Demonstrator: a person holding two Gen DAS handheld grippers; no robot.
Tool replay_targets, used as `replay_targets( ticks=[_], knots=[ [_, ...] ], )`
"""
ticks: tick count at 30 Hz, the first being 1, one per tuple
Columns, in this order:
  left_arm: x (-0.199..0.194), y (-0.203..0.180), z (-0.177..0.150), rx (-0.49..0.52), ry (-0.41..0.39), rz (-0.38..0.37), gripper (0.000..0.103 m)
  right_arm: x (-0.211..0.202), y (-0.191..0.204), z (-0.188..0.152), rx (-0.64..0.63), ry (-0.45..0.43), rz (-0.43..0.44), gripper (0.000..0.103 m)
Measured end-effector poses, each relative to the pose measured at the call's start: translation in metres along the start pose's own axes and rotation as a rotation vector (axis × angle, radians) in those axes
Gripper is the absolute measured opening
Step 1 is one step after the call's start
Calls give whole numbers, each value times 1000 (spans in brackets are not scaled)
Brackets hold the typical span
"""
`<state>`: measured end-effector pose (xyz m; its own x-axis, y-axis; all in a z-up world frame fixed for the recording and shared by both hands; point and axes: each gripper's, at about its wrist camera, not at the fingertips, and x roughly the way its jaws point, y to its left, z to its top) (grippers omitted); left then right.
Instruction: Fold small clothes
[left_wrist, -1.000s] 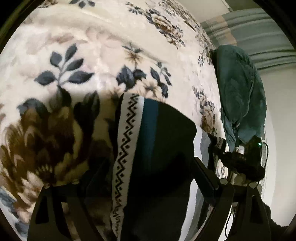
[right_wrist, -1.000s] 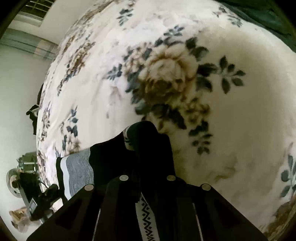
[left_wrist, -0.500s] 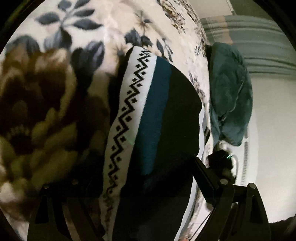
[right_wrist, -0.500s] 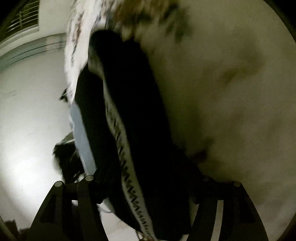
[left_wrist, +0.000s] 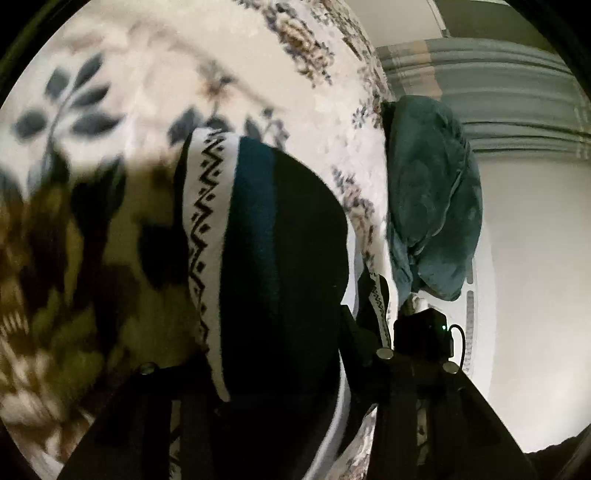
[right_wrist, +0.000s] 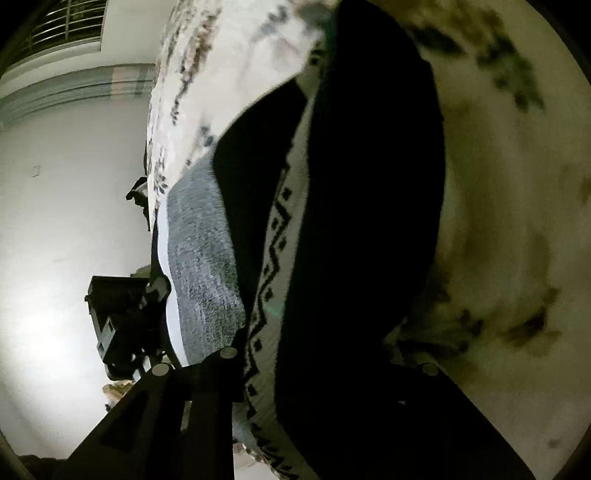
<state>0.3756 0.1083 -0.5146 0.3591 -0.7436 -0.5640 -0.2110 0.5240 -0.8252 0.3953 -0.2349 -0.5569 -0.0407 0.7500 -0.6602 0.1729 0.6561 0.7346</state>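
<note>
Both tongs, left (left_wrist: 266, 384) and right (right_wrist: 328, 369), closing on sock (left_wrist: 258, 258), seemingly gripping.

A bed carries everything, covered by a cream blanket (left_wrist: 155, 85) printed with brown flowers and dark blue leaves; the print is blurred in both views; a sock (left_wrist: 258, 258) lies directly on the blanket, black with a teal band and a white band of black zigzag; in the right wrist view the same sock (right_wrist: 369, 203) lies over a grey and black piece of cloth (right_wrist: 203, 266) that also rests on the blanket (right_wrist: 517, 221); a dark green cloth (left_wrist: 432, 195) lies bunched at the far edge of the bed, apart from the sock.
</note>
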Motion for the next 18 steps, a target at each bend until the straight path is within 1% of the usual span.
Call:
replay_targets(
  ticks=[2, 3, 6, 9, 10, 12, 14, 16, 18],
  knots=[
    [-4, -7, 17, 3, -4, 0, 35, -4, 20, 9, -18, -24, -2, 26],
    [-6, -11, 28, 8, -7, 4, 35, -12, 27, 19, -19, -32, 4, 26],
    [-9, -31, 68, 55, -16, 14, 35, -18, 54, 48, -32, -72, 10, 26],
    [-8, -50, 120, 92, -38, 15, 35, -21, 81, 95, -39, -118, 26, 26],
    [-6, -57, 143, 107, -47, 17, 35, -21, 89, 111, -44, -132, 29, 26],
    [-1, -63, 176, 131, -57, 25, 35, -19, 102, 145, -51, -159, 26, 26],
    [9, -69, 212, 156, -64, 33, 35, -14, 116, 186, -55, -189, 18, 26],
    [19, -68, 241, 164, -63, 41, 35, -8, 124, 217, -55, -207, 6, 26],
    [34, -60, 270, 159, -57, 59, 36, -1, 131, 253, -66, -220, -23, 26]
  ],
)
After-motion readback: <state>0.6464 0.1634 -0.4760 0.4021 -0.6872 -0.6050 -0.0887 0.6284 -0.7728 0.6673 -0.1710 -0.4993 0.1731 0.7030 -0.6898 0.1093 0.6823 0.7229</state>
